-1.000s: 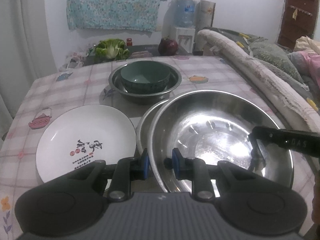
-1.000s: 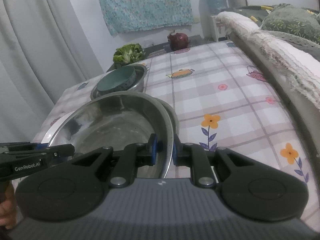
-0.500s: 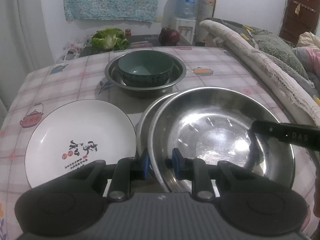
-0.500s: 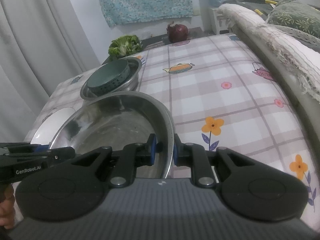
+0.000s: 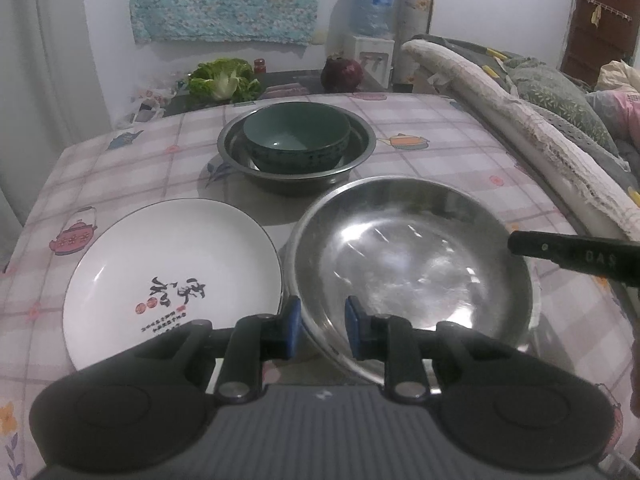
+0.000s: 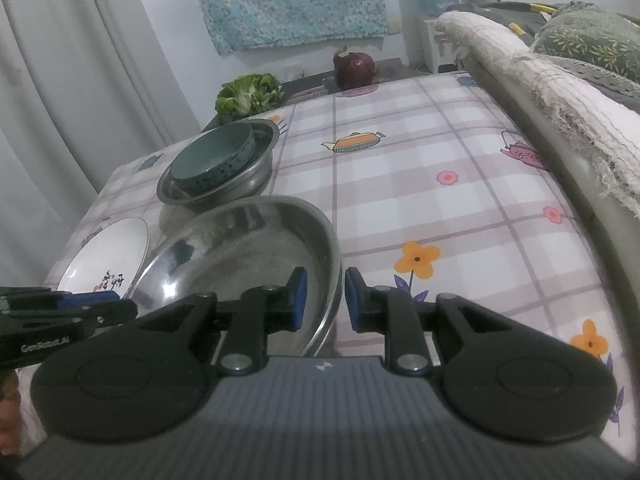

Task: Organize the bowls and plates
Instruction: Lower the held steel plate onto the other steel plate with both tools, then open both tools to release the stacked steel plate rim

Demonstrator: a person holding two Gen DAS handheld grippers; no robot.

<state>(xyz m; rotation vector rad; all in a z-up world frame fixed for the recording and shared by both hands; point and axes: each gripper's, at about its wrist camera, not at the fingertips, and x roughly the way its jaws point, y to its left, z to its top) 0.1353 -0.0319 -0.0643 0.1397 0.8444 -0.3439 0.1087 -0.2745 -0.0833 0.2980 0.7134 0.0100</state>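
A large steel basin (image 5: 408, 264) (image 6: 248, 248) rests near the front of the table, and a second rim (image 5: 534, 320) shows just under its right edge. My left gripper (image 5: 322, 328) (image 6: 116, 306) is shut on its near-left rim. My right gripper (image 6: 326, 300) straddles the near-right rim with its jaws opening; the rim sits by the right pad and the left pad is off it. A white plate (image 5: 172, 276) (image 6: 108, 256) with black lettering lies left of the basin. Behind, a green bowl (image 5: 296, 136) (image 6: 212, 160) sits inside a smaller steel basin (image 5: 360, 152) (image 6: 256, 176).
The table wears a checked cloth (image 6: 440, 200). Rolled bedding (image 5: 520, 120) runs along its right edge. A cabbage (image 5: 222, 80) and a dark red vegetable (image 5: 342, 74) lie past the far end. A water dispenser (image 5: 372, 20) stands at the wall, and a curtain (image 6: 60, 80) hangs at the left.
The large basin has sunk into the one beneath it, whose left rim no longer shows. My right jaws have widened around the rim. My left grip looks unchanged.
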